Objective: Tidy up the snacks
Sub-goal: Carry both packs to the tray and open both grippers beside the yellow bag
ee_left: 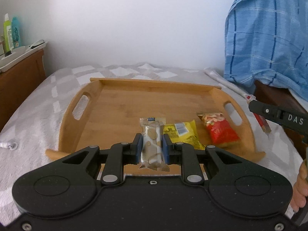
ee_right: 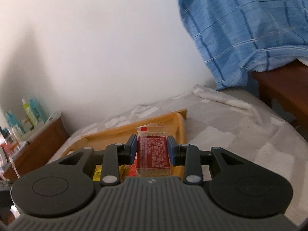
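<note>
Left gripper (ee_left: 152, 143) clamps silver snack bar (ee_left: 151, 144) above near edge of wooden tray (ee_left: 119, 104). On the tray, right of it: yellow packet (ee_left: 182, 134), then red packet (ee_left: 219, 129). Right gripper (ee_right: 152, 149) clamps red-label bar (ee_right: 153, 152) over tray's right side. All on grey blanket (ee_left: 38, 115).

Soft even daylight, no glare; right wrist view blurred left of claw (ee_right: 152, 150); fisheye bends edges, corners dark.
</note>
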Demonstrator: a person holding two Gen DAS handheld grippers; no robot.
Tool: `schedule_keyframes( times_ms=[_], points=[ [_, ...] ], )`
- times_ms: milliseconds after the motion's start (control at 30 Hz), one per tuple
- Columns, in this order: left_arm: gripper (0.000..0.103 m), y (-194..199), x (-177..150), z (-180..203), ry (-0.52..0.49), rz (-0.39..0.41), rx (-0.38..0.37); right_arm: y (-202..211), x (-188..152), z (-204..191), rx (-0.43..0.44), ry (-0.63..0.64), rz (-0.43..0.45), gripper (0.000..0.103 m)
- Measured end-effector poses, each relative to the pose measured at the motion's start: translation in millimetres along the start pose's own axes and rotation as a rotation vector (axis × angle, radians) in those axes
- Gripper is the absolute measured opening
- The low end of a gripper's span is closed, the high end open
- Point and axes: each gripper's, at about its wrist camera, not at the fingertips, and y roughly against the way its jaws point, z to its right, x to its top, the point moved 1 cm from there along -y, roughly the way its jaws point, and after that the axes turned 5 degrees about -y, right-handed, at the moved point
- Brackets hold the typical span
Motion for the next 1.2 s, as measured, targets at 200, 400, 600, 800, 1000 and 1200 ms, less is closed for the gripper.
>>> schedule_keyframes(
  times_ms=[200,400,600,800,1000,1200],
  points=[
    [0.021,-34,4,-5,0.012,-0.048,0.034,-28,-4,-10,-0.081,0.105,-0.004,0.038],
    [0.021,-53,1,-8,0.009,-0.085,0.050,-47,-8,-4,-0.111,0.081,-0.051,0.038],
    [0.021,-61,-2,-7,-0.001,-0.097,0.050,-54,-10,0,-0.111,0.062,-0.073,0.038],
    [0.021,-65,-3,-5,-0.002,-0.105,0.050,-59,-14,4,-0.098,0.031,-0.101,0.038],
    [0.021,-67,-4,-6,-0.003,-0.105,0.051,-59,-17,5,-0.083,0.012,-0.110,0.038],
    [0.022,-67,-4,-4,-0.002,-0.105,0.056,-62,-25,-2,-0.063,0.019,-0.128,0.039]
  ],
)
